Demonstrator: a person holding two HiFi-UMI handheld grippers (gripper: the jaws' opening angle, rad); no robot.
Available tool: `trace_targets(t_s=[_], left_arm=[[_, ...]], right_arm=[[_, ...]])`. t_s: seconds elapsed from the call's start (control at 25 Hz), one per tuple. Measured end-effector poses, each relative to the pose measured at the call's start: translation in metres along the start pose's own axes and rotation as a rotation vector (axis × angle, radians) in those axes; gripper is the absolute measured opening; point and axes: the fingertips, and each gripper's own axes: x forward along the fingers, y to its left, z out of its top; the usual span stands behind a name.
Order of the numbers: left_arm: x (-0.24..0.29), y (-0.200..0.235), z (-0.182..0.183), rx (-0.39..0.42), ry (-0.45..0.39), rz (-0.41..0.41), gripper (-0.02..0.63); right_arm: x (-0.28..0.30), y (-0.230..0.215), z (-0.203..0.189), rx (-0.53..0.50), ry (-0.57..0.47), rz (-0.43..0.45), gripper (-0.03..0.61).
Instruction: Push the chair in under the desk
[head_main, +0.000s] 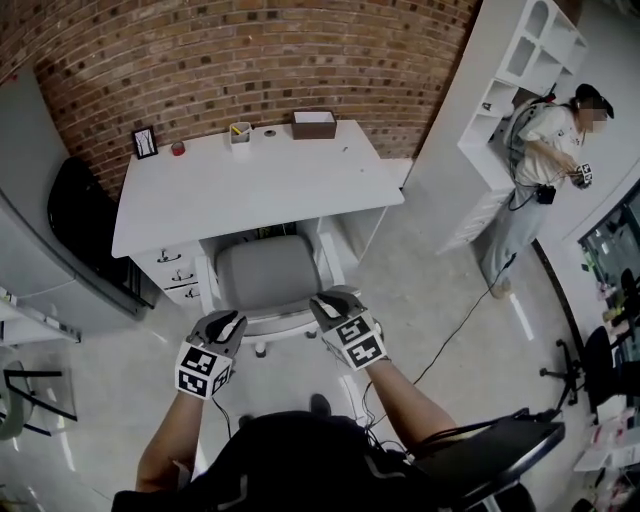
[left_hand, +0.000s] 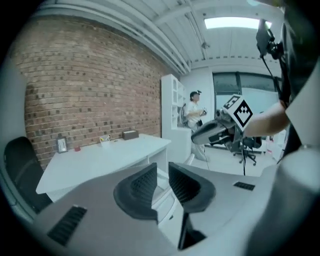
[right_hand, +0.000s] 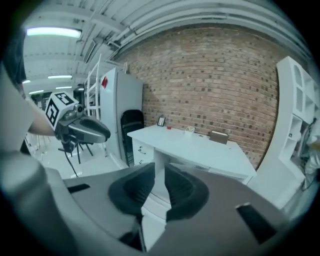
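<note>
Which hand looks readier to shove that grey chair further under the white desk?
Right, by a little: the right gripper seems nearer the rear edge of the chair than the left gripper. Both flank it, jaws empty.

Chair (head_main: 268, 275) partly under desk (head_main: 260, 185) — wall (head_main: 250, 60) behind

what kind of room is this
Probably an office or studio workspace: a white desk with drawers against a brick wall, a grey office chair at it, and white shelving alongside.
</note>
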Motion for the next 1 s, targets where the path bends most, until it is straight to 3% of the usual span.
trace_targets(t_s=[0.08, 0.28, 0.64, 1.0], left_arm=[[-0.014, -0.006, 0.018, -0.042, -0.088, 0.008, 0.037], [-0.046, -0.007, 0.047, -0.163, -0.231, 0.030, 0.009], [-0.093, 0.004, 0.063, -0.214, -0.296, 0.163, 0.008], [-0.112, 0.008, 0.081, -0.169, -0.329, 0.282, 0.008]], right_arm=[[-0.013, 0.001, 0.012, 0.042, -0.050, -0.022, 0.055], [-0.039, 0.003, 0.036, 0.100, -0.134, -0.068, 0.038], [-0.079, 0.012, 0.063, 0.181, -0.273, -0.123, 0.009], [-0.101, 0.014, 0.077, 0.166, -0.328, -0.167, 0.008]])
